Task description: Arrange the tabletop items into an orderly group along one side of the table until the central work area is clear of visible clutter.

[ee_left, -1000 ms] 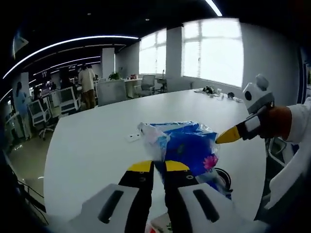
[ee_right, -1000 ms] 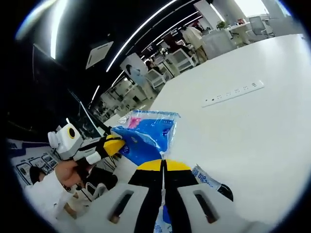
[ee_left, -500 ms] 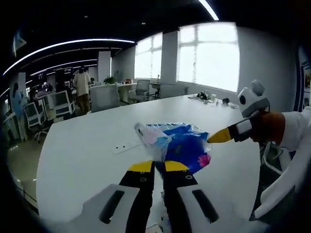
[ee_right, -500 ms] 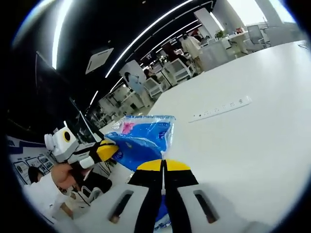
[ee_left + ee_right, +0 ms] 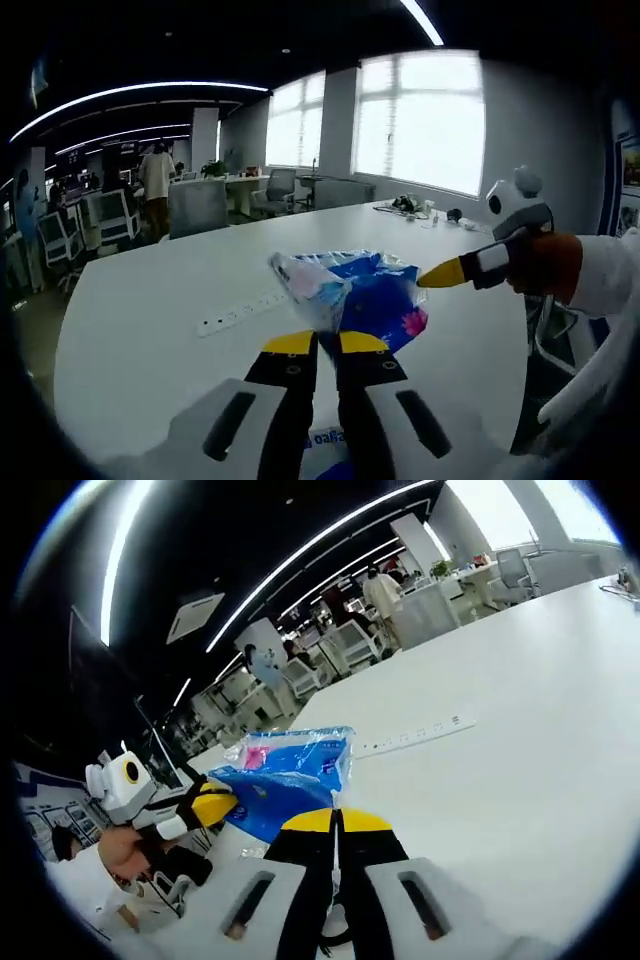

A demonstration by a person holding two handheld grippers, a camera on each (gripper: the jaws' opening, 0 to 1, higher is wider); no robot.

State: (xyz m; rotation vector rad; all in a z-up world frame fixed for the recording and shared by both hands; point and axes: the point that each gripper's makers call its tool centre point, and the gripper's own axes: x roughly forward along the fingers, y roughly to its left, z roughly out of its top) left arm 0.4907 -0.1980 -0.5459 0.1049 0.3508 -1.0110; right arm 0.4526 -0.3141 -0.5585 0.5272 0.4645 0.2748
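Blue packet (image 5: 375,300) — pink flower print — on white table (image 5: 150,330).

Daylight blows out the windows (image 5: 420,120); ceiling light strips (image 5: 300,550) streak a dim office, fisheye-bent at the edges, distant desks perhaps slightly soft.

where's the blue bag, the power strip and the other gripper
blue bag (image 5: 385,300), left gripper view, on its blue middle panel
power strip (image 5: 418,734), right gripper view, on the middle of its white bar
right gripper (image 5: 440,277), left gripper view, on its yellow tip at the bag's edge
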